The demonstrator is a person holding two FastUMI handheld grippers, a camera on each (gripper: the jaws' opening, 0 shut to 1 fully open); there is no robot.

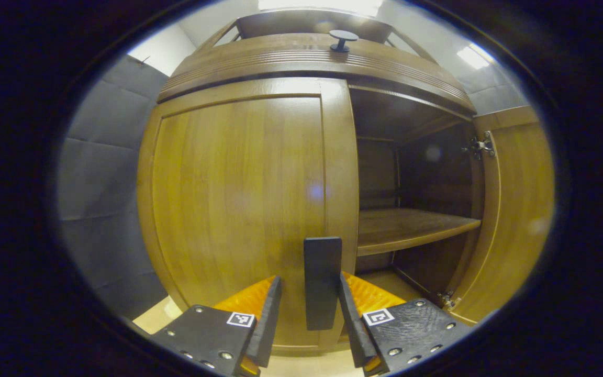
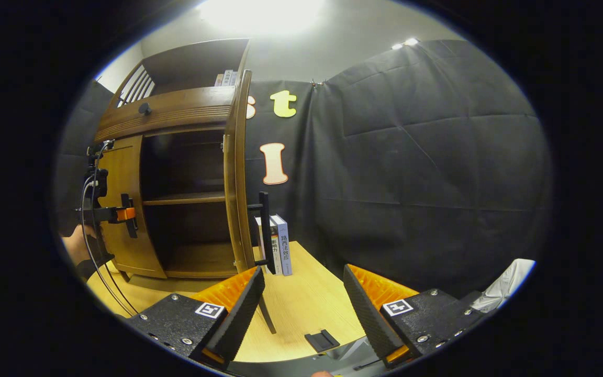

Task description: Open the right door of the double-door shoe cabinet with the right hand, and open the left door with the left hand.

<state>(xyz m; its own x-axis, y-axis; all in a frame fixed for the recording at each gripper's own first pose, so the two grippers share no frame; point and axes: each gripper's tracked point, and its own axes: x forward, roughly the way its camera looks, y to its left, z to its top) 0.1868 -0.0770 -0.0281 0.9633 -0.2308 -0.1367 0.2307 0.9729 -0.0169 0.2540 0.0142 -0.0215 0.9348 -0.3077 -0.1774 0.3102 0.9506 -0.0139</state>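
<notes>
I am working on the left door (image 1: 238, 209) of the shoe cabinet (image 1: 312, 57), which is shut flush against the frame, while the right door (image 1: 516, 209) is already standing swung wide, so the shelf (image 1: 411, 228) inside is showing. In the left gripper view my left gripper (image 1: 309, 309) is reaching for the left door's handle (image 1: 322, 283), an upright dark bar near that door's inner edge; the bar is sitting between my fingers (image 1: 267, 319), which are parted on either side of it with a gap showing, so I am judging they are not yet clamping it. To do this well, I am thinking of centring the bar, closing squarely on its flat sides, then pulling back in an arc around the hinges on the door's outer edge instead of tugging straight, so the bar is not twisting out of my grip. In the right gripper view my right gripper (image 2: 304, 303) is hanging spread and holding nothing, over the counter (image 2: 301, 298) and well clear of the right door's handle (image 2: 265, 233); books (image 2: 278, 243) are standing just behind that handle. From there I am also seeing the left gripper and a hand (image 2: 74, 246) at the left door.
</notes>
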